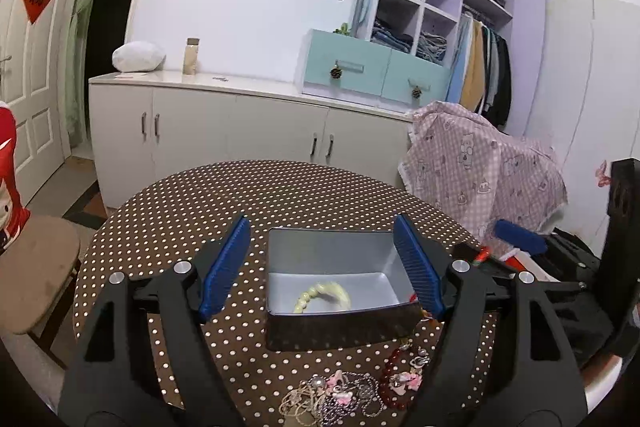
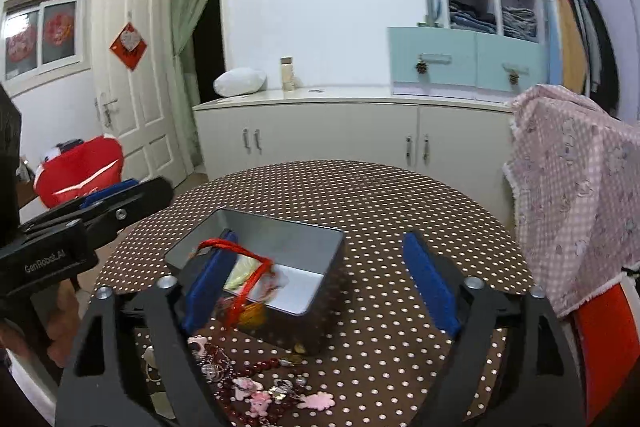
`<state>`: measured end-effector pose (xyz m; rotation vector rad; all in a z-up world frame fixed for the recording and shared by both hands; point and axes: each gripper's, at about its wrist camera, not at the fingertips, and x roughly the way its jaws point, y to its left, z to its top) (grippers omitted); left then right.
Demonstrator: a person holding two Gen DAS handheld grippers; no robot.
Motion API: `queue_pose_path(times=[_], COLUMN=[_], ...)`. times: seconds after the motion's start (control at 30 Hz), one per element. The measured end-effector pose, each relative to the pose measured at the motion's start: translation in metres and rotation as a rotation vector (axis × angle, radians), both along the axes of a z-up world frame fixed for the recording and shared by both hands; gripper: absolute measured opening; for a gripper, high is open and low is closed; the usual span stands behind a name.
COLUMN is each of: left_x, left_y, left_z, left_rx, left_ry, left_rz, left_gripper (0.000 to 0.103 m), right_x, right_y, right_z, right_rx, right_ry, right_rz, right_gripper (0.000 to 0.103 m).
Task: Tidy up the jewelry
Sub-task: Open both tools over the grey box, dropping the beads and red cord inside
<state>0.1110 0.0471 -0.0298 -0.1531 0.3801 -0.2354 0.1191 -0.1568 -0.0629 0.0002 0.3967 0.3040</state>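
An open metal tin point(image 1: 328, 251) stands on the polka-dot round table point(image 1: 280, 195). A cream bead bracelet point(image 1: 322, 297) lies inside it. My left gripper point(image 1: 320, 267) is open, its blue pads on either side of the tin. My right gripper point(image 2: 320, 283) is open over the tin point(image 2: 288, 239). A red cord ornament point(image 2: 248, 279), blurred, hangs off the left pad at the tin's near edge. A pile of jewelry point(image 1: 352, 391) with dark red beads and pink charms lies in front of the tin; it also shows in the right wrist view point(image 2: 264, 383).
A chair draped with pink checked cloth point(image 1: 480, 167) stands right of the table. A stool point(image 1: 36, 267) stands at the left. White cabinets point(image 1: 240, 123) run along the back wall. The left gripper's body point(image 2: 80, 227) shows at the left in the right wrist view.
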Motion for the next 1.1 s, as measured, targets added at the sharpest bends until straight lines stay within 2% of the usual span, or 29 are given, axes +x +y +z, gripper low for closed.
queue_pose_path(times=[0.23, 0.33, 0.43, 0.5, 0.6, 0.7, 0.87, 1.1], left_x=[-0.003, -0.003, -0.004, -0.002, 0.01, 0.016, 0.016, 0.008], left_y=[0.009, 0.009, 0.009, 0.008, 0.008, 0.007, 0.003, -0.001], left_z=[-0.004, -0.005, -0.004, -0.003, -0.002, -0.006, -0.007, -0.003], left_rx=[-0.009, -0.005, -0.001, 0.011, 0.034, 0.044, 0.061, 0.074], left_ry=[0.023, 0.032, 0.031, 0.03, 0.063, 0.095, 0.098, 0.089], left_rz=[0.02, 0.026, 0.028, 0.029, 0.038, 0.025, 0.013, 0.006], left_gripper=[0.073, 0.073, 0.073, 0.073, 0.073, 0.073, 0.073, 0.073], right_x=[0.004, 0.029, 0.059, 0.074, 0.089, 0.09, 0.08, 0.052], right_y=[-0.003, 0.004, 0.014, 0.024, 0.036, 0.039, 0.023, 0.001], right_z=[0.003, 0.009, 0.013, 0.012, -0.002, -0.011, -0.005, 0.014], right_rx=[-0.003, -0.024, -0.119, -0.183, -0.312, -0.411, -0.34, -0.193], right_ry=[0.015, 0.057, 0.112, 0.151, 0.258, 0.295, 0.331, 0.275], right_rz=[-0.028, 0.001, -0.028, 0.009, 0.014, 0.019, 0.043, -0.008], right_gripper=[0.092, 0.092, 0.092, 0.092, 0.092, 0.092, 0.092, 0.094])
